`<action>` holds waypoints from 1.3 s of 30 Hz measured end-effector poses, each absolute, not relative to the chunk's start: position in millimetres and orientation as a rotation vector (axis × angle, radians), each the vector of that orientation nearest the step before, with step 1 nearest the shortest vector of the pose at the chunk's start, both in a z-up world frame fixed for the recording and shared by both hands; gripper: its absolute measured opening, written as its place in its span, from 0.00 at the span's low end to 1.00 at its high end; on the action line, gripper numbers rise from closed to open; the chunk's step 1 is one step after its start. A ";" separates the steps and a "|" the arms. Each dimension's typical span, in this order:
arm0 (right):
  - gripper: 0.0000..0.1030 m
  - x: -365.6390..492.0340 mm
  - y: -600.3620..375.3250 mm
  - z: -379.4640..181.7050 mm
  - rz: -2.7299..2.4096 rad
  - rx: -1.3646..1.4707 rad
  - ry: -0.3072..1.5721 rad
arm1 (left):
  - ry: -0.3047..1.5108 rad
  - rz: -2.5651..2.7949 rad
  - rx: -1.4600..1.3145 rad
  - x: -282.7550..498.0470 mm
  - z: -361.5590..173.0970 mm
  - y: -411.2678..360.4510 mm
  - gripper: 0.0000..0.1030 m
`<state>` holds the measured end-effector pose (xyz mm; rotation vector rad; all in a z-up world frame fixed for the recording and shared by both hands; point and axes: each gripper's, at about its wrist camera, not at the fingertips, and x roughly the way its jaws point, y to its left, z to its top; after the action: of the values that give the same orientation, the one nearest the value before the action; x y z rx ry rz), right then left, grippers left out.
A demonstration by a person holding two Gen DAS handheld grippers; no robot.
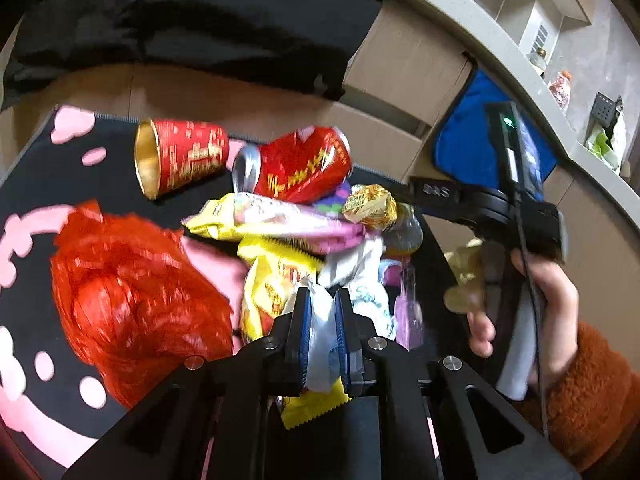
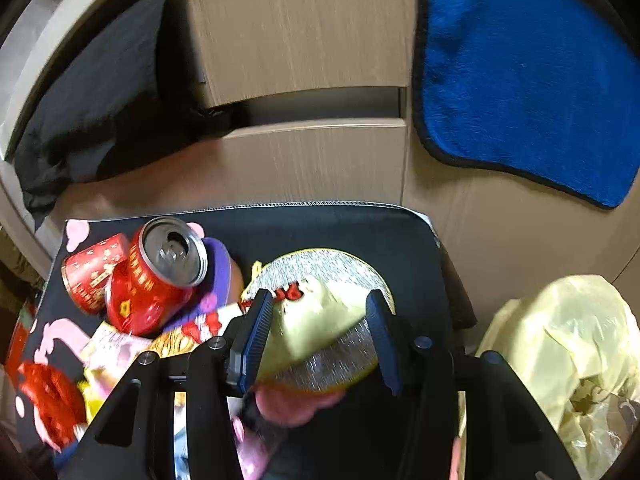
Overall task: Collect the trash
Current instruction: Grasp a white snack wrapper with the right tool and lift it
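Crinkled white plastic wrapper (image 1: pixel 322 332) sits clamped between the blue ribbed fingers (image 1: pixel 305 320) of the left gripper (image 1: pixel 322 300), its strip running near to far along them, with a yellow zigzag-edged packet (image 1: pixel 310 410) poking out beneath. Just beyond lies a heap of trash on a black mat (image 1: pixel 48 184) printed with pink blobs: glossy yellow and pink wrappers (image 1: pixel 276 220), a gold foil wrapper (image 1: pixel 370 204), and at the left a frizzy red mesh bag (image 1: pixel 132 300). At the far side a red can (image 1: pixel 300 164) lies on its side, long axis left to right and silver top facing left, beside a red paper cup (image 1: pixel 180 156) also toppled, its gold-lined mouth to the left. Only the left wrist view shows the hand (image 1: pixel 532 312) in a fuzzy orange sleeve (image 1: pixel 592 396) gripping the right gripper's handle. From the right wrist view, the right gripper (image 2: pixel 318 320) holds a round, glittery silver cake board (image 2: pixel 332 356) with a gold rim, tilted, a cream-coloured lump (image 2: pixel 316 324) and a red bit on it; the fingers (image 2: pixel 256 332) stand wide, one at each edge of the board. Only this view shows the crumpled pale yellow plastic bag (image 2: pixel 560 352) at the right, off the table, and the plush blue cloth (image 2: pixel 520 68) against the wooden cabinet (image 2: pixel 300 32) beyond.
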<state>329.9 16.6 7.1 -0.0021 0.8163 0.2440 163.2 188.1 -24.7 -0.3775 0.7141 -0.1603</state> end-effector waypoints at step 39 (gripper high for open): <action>0.25 231.3 -57.5 69.5 0.420 -0.139 0.620 | 0.693 0.031 -0.293 140.6 62.1 155.2 0.06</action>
<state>231.3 -57.5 69.5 -0.1390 0.6196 0.4196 140.6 155.2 62.1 -0.2928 0.6926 0.0310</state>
